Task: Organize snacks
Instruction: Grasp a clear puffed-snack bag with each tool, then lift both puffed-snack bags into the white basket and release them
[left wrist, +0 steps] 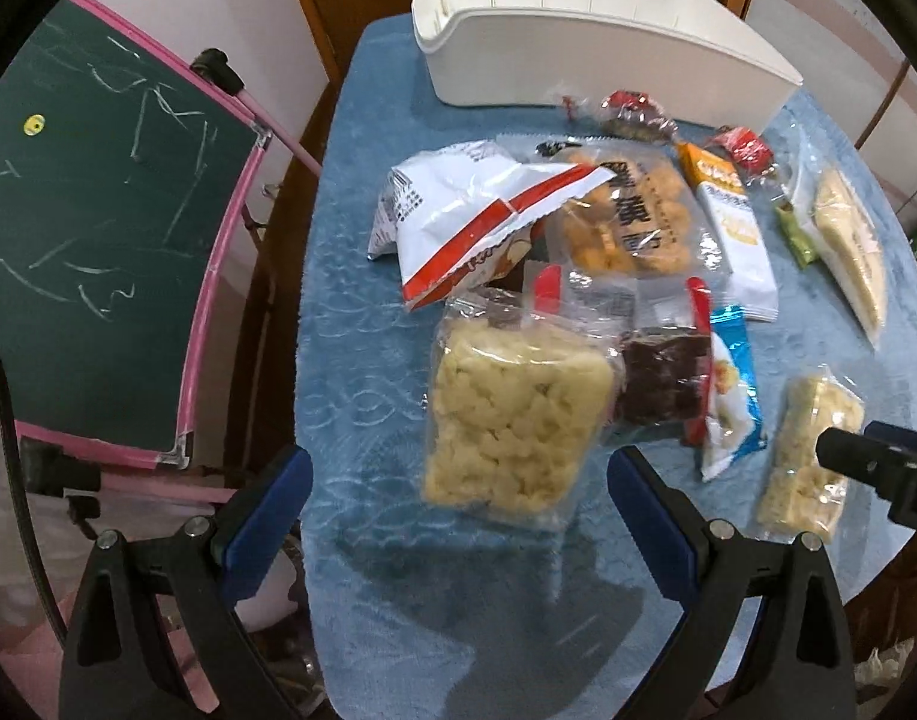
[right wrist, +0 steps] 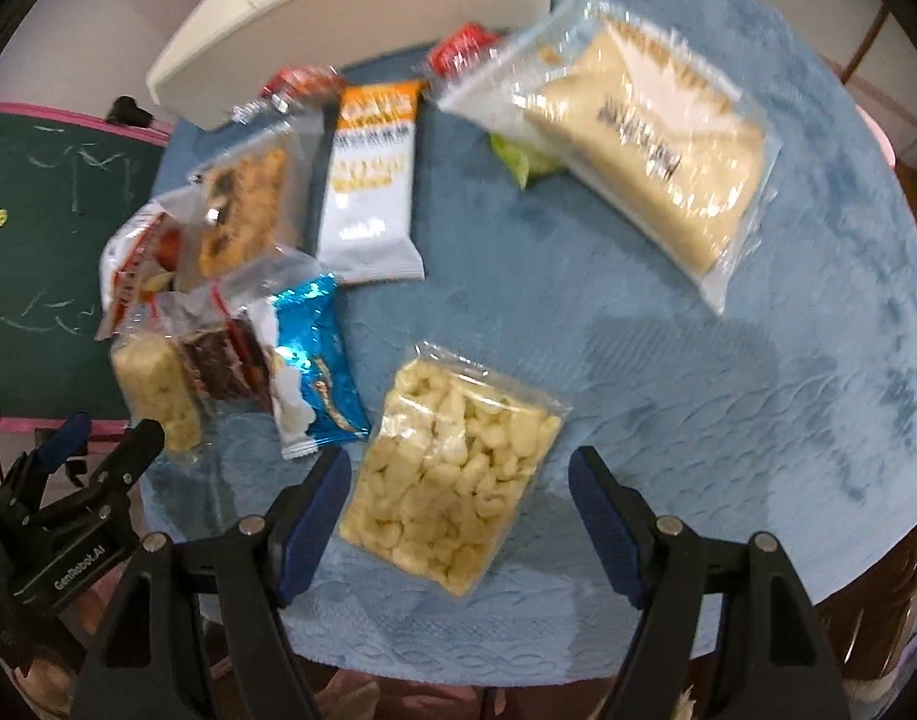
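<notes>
- While your left gripper (left wrist: 458, 498) hangs over the near edge of the blue cloth (left wrist: 362, 360), its blue-padded fingers (left wrist: 272, 516) are spread wide and grip nothing.
- Right between and just beyond those fingers lies a clear pack of pale puffed-rice cake (left wrist: 506, 420), flat on the cloth and untouched by either pad.
- Your right gripper (right wrist: 458, 510) is released too, jaws wide apart, hovering over a second clear pack of pale puffed pieces (right wrist: 452, 474); neither pad looks to be in contact with the wrapper.
- Beside that first pack, you've got a dark brown bar in clear wrap (left wrist: 662, 378), then a blue foil sachet (left wrist: 728, 384) leaning against it.
- Further out, a white bag with a red stripe (left wrist: 476, 222) lies on top of a clear pack of golden biscuits (left wrist: 632, 222), and a white-and-orange sachet (left wrist: 728, 228) sits just to their right.
- Out on the right side of the cloth lies a long clear pack holding a pale wedge (right wrist: 644, 150), with something green (right wrist: 524, 162) poking out from under it.
- Two small red-wrapped sweets (left wrist: 632, 111) sit close to the white plastic bin (left wrist: 602, 54), which stands at the far end of the cloth.
- Off to your left, a green chalkboard with a pink frame (left wrist: 98, 228) stands beside the table.
</notes>
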A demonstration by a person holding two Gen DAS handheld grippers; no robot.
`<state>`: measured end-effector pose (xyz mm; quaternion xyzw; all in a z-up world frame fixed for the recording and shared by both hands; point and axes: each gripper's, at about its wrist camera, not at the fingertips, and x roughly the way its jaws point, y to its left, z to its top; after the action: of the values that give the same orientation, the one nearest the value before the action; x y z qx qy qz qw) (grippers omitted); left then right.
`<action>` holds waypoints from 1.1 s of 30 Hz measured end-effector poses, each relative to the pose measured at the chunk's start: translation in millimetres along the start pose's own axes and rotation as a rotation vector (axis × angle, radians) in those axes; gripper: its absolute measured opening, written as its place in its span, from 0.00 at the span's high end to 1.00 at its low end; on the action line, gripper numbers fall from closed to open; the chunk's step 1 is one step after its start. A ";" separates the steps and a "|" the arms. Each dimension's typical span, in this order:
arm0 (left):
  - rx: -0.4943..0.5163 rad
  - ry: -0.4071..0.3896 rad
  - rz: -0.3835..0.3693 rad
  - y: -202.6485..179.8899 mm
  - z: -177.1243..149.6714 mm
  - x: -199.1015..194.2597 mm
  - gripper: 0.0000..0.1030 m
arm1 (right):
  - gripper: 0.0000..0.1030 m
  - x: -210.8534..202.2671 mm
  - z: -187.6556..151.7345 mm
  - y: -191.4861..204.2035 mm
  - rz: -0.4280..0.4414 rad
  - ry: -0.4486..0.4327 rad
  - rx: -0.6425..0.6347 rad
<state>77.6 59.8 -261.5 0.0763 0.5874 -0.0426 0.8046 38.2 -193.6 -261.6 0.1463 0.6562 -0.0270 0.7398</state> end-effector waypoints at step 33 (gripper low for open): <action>-0.136 0.161 -0.205 4.8 5.0 13.3 0.43 | 0.58 -12.2 9.1 9.5 0.078 -0.022 -0.079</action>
<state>87.1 64.0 -272.3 -0.0356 0.6563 -0.0784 0.7495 47.5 -188.6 -247.1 0.1423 0.6423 0.0263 0.7527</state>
